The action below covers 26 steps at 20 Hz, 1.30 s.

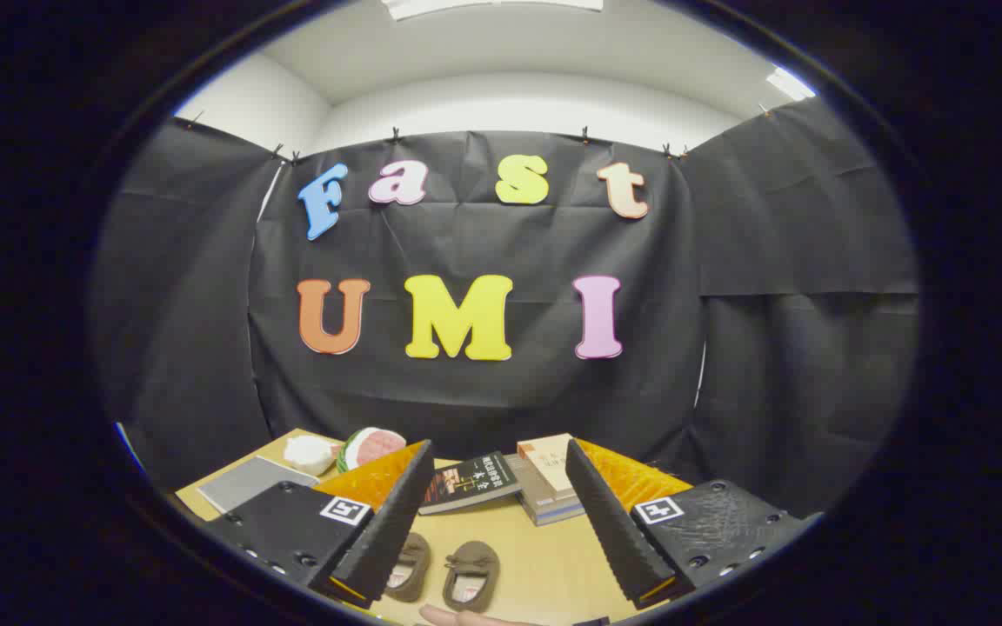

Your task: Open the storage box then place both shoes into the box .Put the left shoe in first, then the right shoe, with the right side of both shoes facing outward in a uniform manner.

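Two small brown shoes lie side by side on the wooden table [544, 556], toes pointing away from me. One shoe [408, 567] is partly hidden behind my left finger [384, 522]. The other shoe [471, 576] sits in the gap between the fingers. My gripper [492, 530] is open, held above the table with nothing between its fingers, and the shoes are just below and ahead of it.
A dark book [470, 481] and a stack of books [549, 487] lie beyond the fingers near the cloth wall. A watermelon-slice toy [370, 446], a white object [310, 454] and a grey pad [244, 484] sit at the far left. A person's fingertip [457, 617] shows nearest me.
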Each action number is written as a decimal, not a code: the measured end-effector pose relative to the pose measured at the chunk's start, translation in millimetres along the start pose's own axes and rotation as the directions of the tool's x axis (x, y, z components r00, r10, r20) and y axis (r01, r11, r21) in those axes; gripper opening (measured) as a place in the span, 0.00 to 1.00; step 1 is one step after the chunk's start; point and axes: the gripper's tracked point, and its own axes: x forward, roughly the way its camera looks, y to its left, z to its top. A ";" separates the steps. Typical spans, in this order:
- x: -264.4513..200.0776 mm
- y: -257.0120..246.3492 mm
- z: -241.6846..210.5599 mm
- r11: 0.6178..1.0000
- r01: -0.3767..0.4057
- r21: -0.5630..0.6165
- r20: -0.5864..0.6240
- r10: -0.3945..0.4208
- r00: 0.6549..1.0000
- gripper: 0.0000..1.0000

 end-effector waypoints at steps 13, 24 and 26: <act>14.6 54.5 -5.5 0.999 0.016 0.031 -0.020 -0.016 1.000 0.94; 58.7 137.4 -75.4 0.993 -0.110 0.035 -0.216 0.116 0.969 0.95; 69.2 158.1 -96.5 0.987 -0.150 0.054 -0.281 0.159 0.946 0.95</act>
